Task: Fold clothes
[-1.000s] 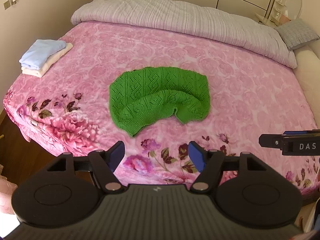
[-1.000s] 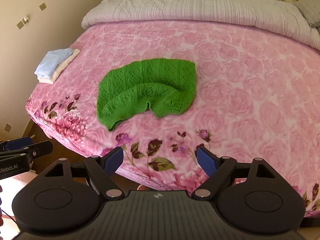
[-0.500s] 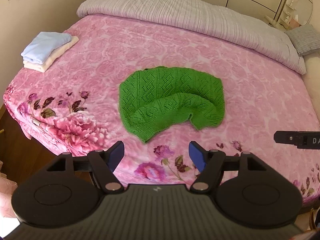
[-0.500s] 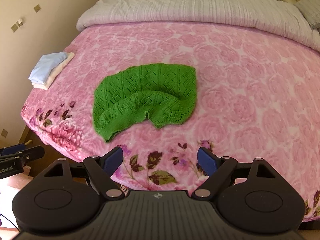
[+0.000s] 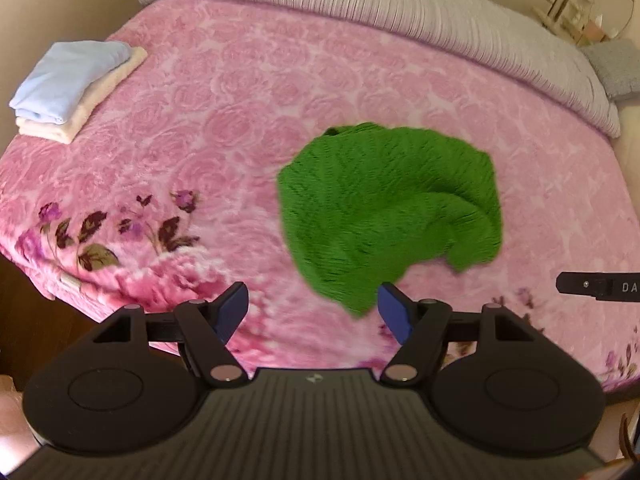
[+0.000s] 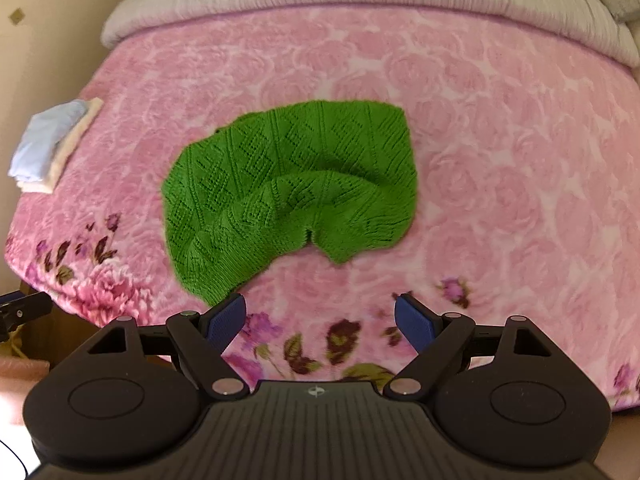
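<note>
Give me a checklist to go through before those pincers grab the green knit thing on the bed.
1. Left gripper jaws apart and empty: ok.
2. Right gripper jaws apart and empty: ok.
3. Sweater lying flat: not ok, its near edge is bunched and rolled up.
4. Sweater free of other things: ok, the folded pile sits apart at the bed's left corner.
5. A gripper touching the sweater: not ok, both hang short of it, over the blanket.
6. Where sleeves and collar lie: cannot tell, the bunching hides them.
</note>
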Available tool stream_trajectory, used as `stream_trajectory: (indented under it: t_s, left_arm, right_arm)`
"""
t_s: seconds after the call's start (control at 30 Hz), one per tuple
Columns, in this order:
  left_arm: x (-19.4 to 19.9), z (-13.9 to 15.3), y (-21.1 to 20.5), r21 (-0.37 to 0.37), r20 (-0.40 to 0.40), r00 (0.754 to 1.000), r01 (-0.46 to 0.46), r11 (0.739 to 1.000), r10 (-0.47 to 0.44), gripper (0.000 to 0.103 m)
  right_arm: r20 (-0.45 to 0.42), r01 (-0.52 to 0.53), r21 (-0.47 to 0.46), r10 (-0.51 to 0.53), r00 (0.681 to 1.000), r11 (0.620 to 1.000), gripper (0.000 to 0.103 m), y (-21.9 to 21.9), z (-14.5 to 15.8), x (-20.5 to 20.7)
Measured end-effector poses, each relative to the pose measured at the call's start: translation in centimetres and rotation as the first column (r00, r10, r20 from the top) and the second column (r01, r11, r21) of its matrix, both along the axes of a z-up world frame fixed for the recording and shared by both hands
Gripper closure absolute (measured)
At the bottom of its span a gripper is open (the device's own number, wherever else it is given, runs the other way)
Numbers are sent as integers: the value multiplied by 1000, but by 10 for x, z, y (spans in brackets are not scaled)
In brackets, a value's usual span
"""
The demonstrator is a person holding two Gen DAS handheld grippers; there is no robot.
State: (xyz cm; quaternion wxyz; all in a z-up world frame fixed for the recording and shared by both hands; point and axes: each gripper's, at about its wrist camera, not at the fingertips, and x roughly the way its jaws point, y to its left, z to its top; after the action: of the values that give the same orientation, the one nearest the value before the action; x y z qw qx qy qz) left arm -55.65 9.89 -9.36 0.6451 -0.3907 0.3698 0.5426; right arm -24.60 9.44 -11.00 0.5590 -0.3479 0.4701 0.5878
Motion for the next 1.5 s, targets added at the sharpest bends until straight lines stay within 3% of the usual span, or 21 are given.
stream_trajectory:
  t_s: [0.17, 0.3, 0.43, 0.6, 0.83, 0.97, 1.07, 1.23, 1.27, 1.33, 1.37, 1.47, 1.5]
  left_arm:
    - [-35, -21, 38, -55, 3, 999, 53, 997, -53, 36]
    - [-57, -45, 57, -92, 13, 996, 89, 992, -88, 36]
    - [-72, -75, 66, -135, 32, 994, 111, 985, -107, 36]
    - [-86, -115, 69, -183, 75, 992, 115, 976, -102, 36]
    - [-93, -163, 76, -228, 103, 993, 79, 970, -56, 36]
    - [-93, -181, 79, -235, 116, 993, 50, 971, -23, 36]
    - [-93, -192, 80, -247, 132, 991, 20, 969, 13, 36]
    - [-90, -205, 79, -258, 126, 991, -11, 966, 45, 36]
    - [-90, -206, 78, -260, 122, 991, -19, 966, 52, 36]
    - [-88, -209, 78, -262, 114, 991, -37, 964, 69, 36]
    - [-87, -210, 77, -262, 109, 991, -45, 964, 75, 36]
    - [-81, -211, 78, -263, 90, 992, -61, 963, 87, 36]
    - [-78, -211, 79, -262, 85, 992, -65, 963, 90, 36]
  right_arm:
    - [29, 41, -28, -40, 999, 999, 19, 12, -14, -32]
    - [70, 12, -28, -10, 998, 1000, 19, 16, -32, -59]
    - [136, -90, -32, 94, 986, 995, 22, 21, -62, -94]
    - [194, -272, -36, 274, 942, 962, 27, 27, -106, -138]
    - [235, -485, 4, 471, 851, 875, 37, 35, -149, -181]
    - [255, -568, 10, 547, 797, 823, 38, 35, -174, -200]
    - [320, -644, 10, 608, 727, 765, 39, 31, -192, -213]
    - [463, -754, -14, 672, 578, 657, 34, 25, -222, -227]
    - [475, -766, -21, 681, 558, 642, 34, 25, -227, -227]
    - [475, -780, 0, 686, 550, 626, 33, 26, -231, -223]
    - [475, -786, 11, 689, 548, 618, 38, 27, -233, -221]
    - [411, -760, 53, 679, 607, 648, 70, 37, -225, -208]
    - [397, -747, 68, 669, 628, 661, 92, 41, -222, -203]
